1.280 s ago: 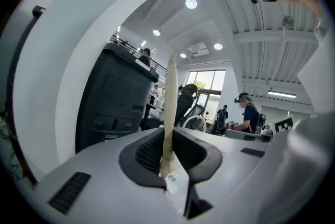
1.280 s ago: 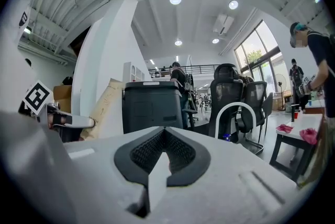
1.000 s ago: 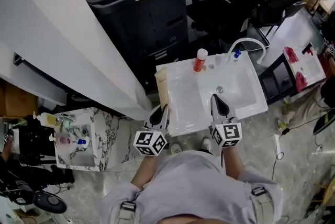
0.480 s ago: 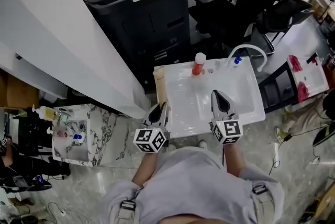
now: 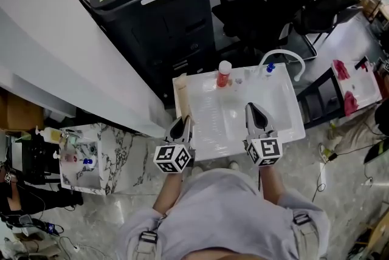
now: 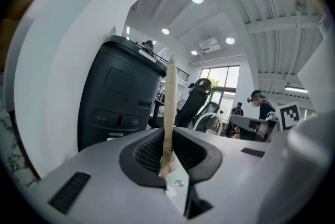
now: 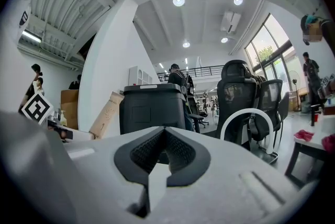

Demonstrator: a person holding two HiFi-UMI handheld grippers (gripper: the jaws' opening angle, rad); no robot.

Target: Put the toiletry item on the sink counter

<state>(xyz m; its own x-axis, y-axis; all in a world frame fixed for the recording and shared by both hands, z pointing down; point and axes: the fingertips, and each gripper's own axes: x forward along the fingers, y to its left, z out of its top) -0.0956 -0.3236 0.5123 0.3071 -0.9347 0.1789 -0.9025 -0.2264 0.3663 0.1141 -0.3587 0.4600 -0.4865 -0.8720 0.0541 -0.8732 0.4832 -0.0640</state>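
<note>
Tan tube [image 6: 170, 92] looks like matt kraft paper or card, a bit creased at the bottom end. Left claw [image 6: 168, 136] and right claw [image 7: 163, 136] are both smooth matt grey plastic, with black ribbed, rubbery-looking pads [image 7: 146, 152]. The sink desk [image 5: 203, 131] is glossy white, ceramic-looking. Red bottle [image 5: 223, 76] is shiny plastic with a white cap. Big black bin [image 5: 158, 3] is dull plastic. Side stand [image 5: 115, 158] has a polished marble pattern.

Two hand-held grippers [image 5: 183, 121] [image 5: 253, 109], one tube [image 5: 180, 95] (beige), one bottle [image 5: 223, 75], one sink [image 5: 287, 114].
</note>
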